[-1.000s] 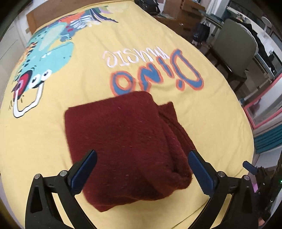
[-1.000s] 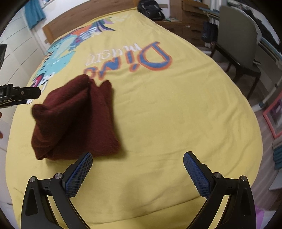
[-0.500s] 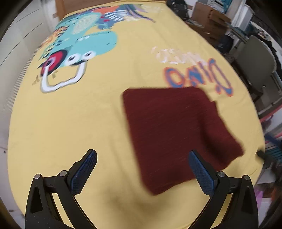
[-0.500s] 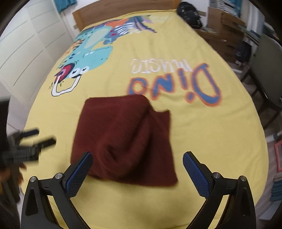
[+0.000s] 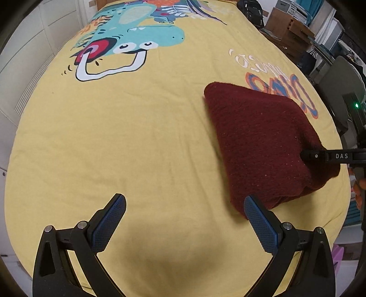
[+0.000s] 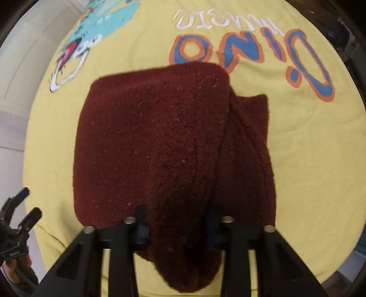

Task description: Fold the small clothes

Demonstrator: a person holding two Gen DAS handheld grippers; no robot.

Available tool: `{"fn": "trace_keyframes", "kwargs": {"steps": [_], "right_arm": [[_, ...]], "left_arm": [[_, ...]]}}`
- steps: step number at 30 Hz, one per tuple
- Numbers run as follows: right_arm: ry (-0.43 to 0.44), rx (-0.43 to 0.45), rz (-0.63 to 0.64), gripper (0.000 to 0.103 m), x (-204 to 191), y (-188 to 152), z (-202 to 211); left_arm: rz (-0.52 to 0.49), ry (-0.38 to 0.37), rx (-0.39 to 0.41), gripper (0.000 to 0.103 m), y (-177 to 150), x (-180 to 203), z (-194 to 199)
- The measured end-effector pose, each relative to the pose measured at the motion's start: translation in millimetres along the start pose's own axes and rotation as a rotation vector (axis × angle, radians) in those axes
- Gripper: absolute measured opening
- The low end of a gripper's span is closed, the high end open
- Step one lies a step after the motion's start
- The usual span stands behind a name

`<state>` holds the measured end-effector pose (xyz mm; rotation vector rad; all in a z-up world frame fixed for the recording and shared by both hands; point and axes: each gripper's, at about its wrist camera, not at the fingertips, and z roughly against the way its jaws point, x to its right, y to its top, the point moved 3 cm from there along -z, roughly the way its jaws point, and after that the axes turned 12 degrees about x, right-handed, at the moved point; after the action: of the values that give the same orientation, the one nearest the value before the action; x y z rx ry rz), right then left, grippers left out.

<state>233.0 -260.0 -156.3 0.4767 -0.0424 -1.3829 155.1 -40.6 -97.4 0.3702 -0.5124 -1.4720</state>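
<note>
A folded dark red knitted garment (image 5: 263, 146) lies on a yellow bedspread (image 5: 128, 141) with a dinosaur print. In the left wrist view my left gripper (image 5: 183, 219) is open and empty, just left of the garment's near corner. My right gripper (image 6: 175, 226) is shut on the garment's near edge (image 6: 178, 228), with cloth bunched between the jaws and hanging below them. In the left wrist view one of its fingers (image 5: 329, 156) reaches in from the right onto the garment. The left gripper also shows at the lower left of the right wrist view (image 6: 20, 205).
The bedspread covers the whole bed, with "Dino" lettering (image 6: 251, 45) beyond the garment. A chair (image 5: 340, 86), boxes and a dark bag (image 5: 251, 9) stand off the bed's right side. A white wall (image 5: 27, 45) runs along the left.
My right gripper moved in over the garment and closed on its near edge. My left gripper swung left, so the garment now sits to its right.
</note>
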Motion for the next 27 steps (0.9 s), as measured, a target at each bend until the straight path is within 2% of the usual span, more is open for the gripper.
{"fn": "trace_keyframes", "kwargs": {"steps": [6, 9, 15, 17, 18, 19, 21, 24, 27], "right_arm": [[-0.037, 0.115, 0.019, 0.022, 24.5, -0.9, 42.7], [-0.075, 0.124, 0.011, 0.021, 46.7, -14.4, 48.4], [-0.084, 0.083, -0.038, 0.023, 76.5, -51.4, 21.3], [-0.075, 0.107, -0.076, 0.033, 80.8, -53.3, 20.5], [-0.081, 0.112, -0.079, 0.044, 82.0, -52.9, 21.3], [-0.1, 0.114, -0.074, 0.059, 82.9, -51.9, 22.6], [-0.118, 0.122, -0.057, 0.072, 83.0, -49.2, 25.7], [-0.111, 0.143, -0.043, 0.077, 85.2, -42.7, 37.0], [-0.081, 0.2, -0.037, 0.082, 84.1, -33.7, 55.5]], "left_arm": [[-0.007, -0.01, 0.004, 0.102, 2.6, 5.5, -7.2], [-0.008, -0.024, 0.006, 0.102, 5.1, 13.2, -7.9], [-0.04, -0.032, -0.004, 0.102, 4.9, 28.8, -14.6], [-0.042, -0.034, -0.015, 0.102, 4.1, 34.1, -19.9], [-0.042, -0.038, -0.019, 0.102, 4.1, 37.2, -22.3], [-0.041, -0.042, -0.021, 0.102, 4.7, 37.9, -24.0], [-0.04, -0.053, -0.029, 0.102, 7.5, 43.9, -29.0], [-0.034, -0.071, -0.045, 0.102, 15.6, 52.9, -37.7], [-0.035, -0.092, -0.06, 0.102, 27.4, 62.8, -45.6]]}}
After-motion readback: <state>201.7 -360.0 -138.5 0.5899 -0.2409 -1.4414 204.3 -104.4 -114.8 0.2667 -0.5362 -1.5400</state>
